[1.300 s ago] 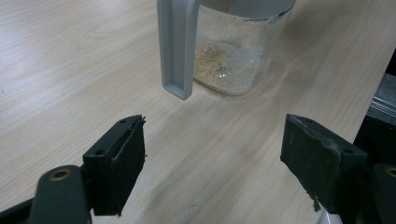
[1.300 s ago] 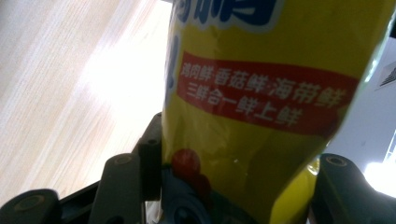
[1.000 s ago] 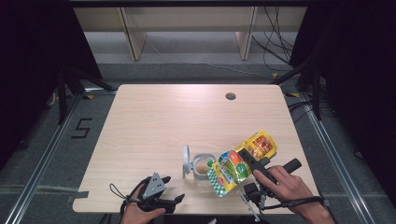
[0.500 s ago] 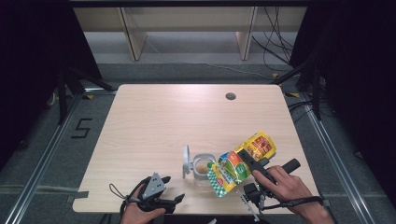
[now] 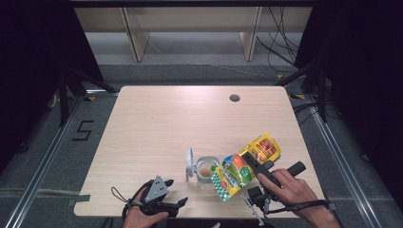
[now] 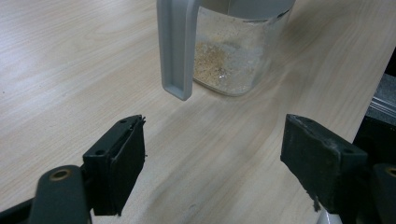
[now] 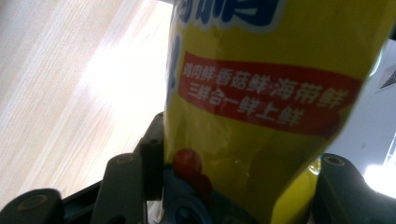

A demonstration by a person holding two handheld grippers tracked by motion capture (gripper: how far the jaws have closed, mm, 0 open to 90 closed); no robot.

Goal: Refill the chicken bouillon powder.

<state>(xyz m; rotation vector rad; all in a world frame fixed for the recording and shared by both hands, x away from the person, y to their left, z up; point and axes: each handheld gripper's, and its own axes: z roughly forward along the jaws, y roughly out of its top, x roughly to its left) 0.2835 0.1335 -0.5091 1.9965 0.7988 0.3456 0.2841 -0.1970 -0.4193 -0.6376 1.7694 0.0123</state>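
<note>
Yellow bag (image 5: 244,166) pinched in right gripper (image 5: 252,164), tipped over open jar (image 5: 206,168) — pouring step, likely. Left gripper (image 5: 178,203) spread, idle. Next — tilt further, keep aim.

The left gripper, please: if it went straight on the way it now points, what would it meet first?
Most likely the jar's open grey lid, hanging down in front of the clear jar. The left gripper stands open over bare table, with nothing nearer between its jaws, though depth is hard to judge.
</note>
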